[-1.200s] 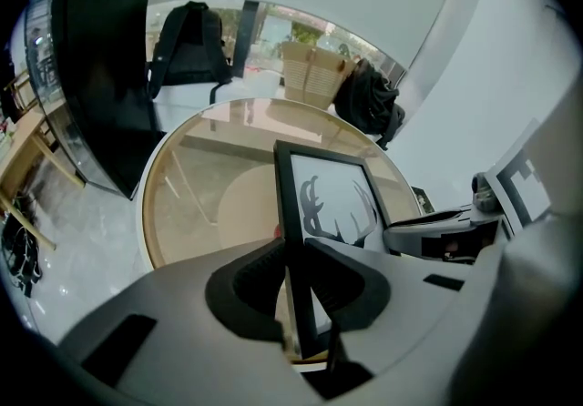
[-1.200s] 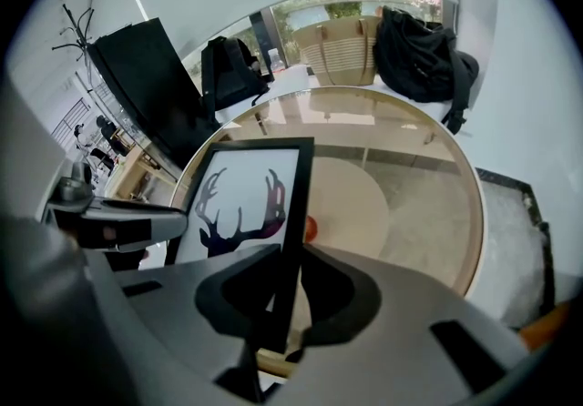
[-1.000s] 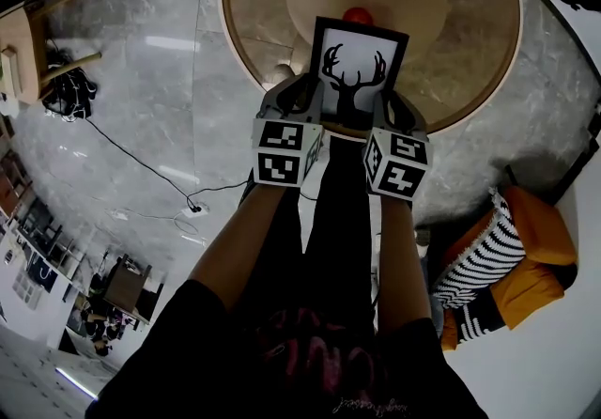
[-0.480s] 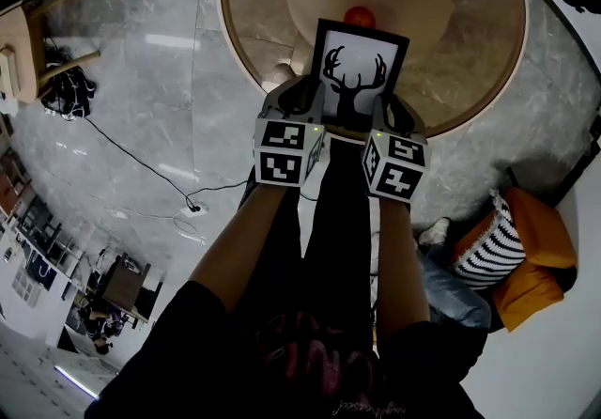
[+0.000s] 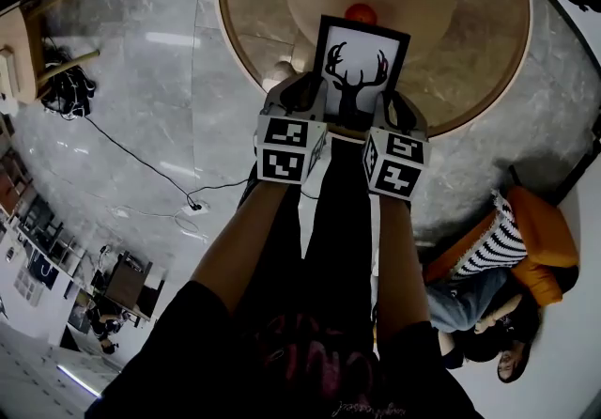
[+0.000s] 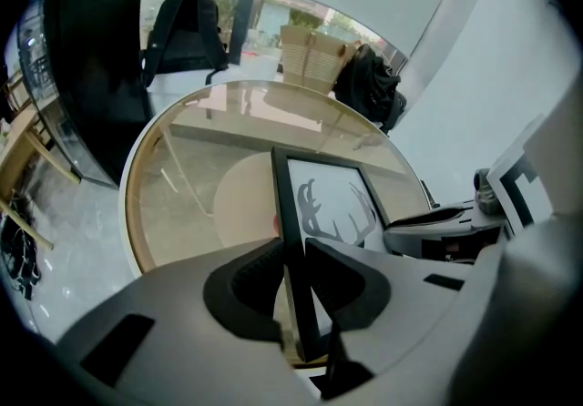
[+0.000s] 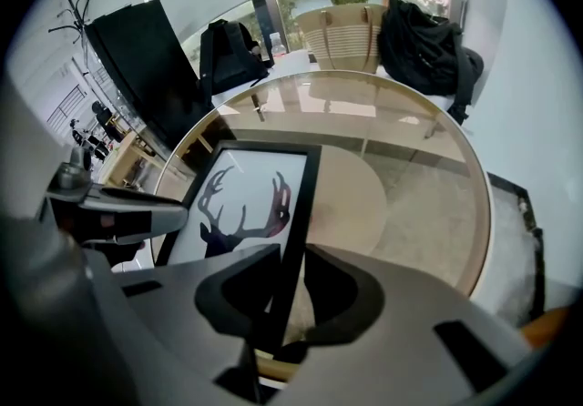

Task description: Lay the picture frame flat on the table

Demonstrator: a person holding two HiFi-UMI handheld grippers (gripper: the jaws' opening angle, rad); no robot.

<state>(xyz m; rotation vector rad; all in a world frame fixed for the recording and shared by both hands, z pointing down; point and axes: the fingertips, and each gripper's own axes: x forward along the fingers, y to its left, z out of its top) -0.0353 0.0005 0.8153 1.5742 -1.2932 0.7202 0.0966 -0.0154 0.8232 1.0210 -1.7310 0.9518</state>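
A person grips a black frame (image 5: 362, 68) with a deer-head silhouette from both sides over the near rim of a round, glass-topped table (image 5: 246, 60). The left gripper (image 6: 293, 272) is clamped on the frame's left edge low down, its jaws drawn in until only the thickness of the moulding separates them. The right gripper (image 7: 290, 279) pinches the right edge at about the same height in the same way. The frame stands nearly upright, picture side facing the person, with its lower edge just above the table's wooden rim. Whether it touches the top cannot be told. A small red thing (image 5: 360, 12) sits on the table just behind the frame's top edge. Off to the right, on the floor side, a striped cushion (image 5: 493, 248) lies against an orange seat (image 5: 549, 253).
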